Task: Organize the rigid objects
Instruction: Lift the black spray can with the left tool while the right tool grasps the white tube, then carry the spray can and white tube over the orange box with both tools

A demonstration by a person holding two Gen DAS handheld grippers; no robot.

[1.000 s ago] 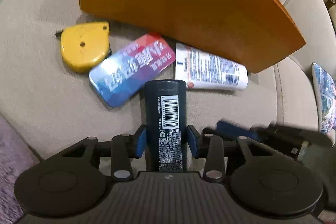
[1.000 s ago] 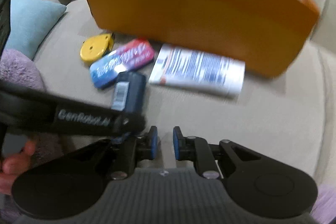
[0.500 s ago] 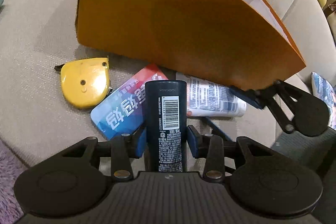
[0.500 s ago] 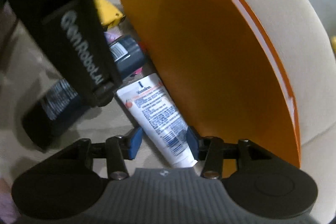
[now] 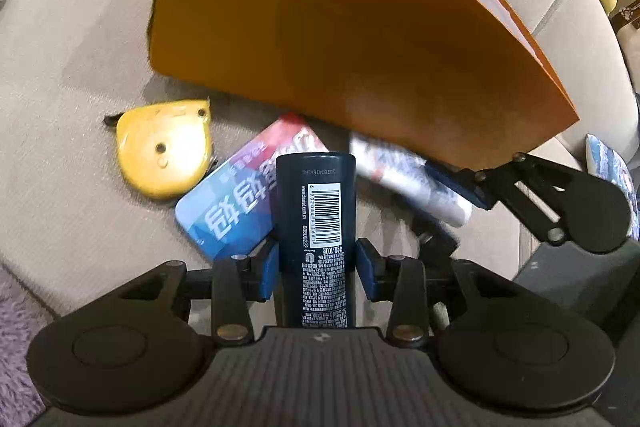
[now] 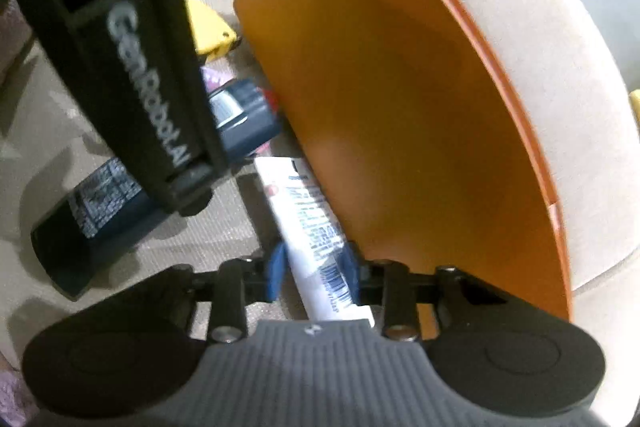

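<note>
Early stage: left tool (image 5: 316, 265) clamped on bottle (image 5: 316, 227), right tool (image 6: 312, 273) closed around tube (image 6: 316, 239); tape (image 5: 164, 149), tin (image 5: 244, 191) loose on sofa (image 5: 60, 67) beside bin (image 5: 340, 27).

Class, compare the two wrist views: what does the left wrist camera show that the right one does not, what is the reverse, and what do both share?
Only the left wrist view shows the blue tin face-on, the whole yellow tape measure, and the left gripper closed on the dark bottle.

Only the right wrist view shows the right gripper closed around the white tube, and the bottle's full length.

Both show the orange box, the bottle, the tube and the beige sofa.
</note>
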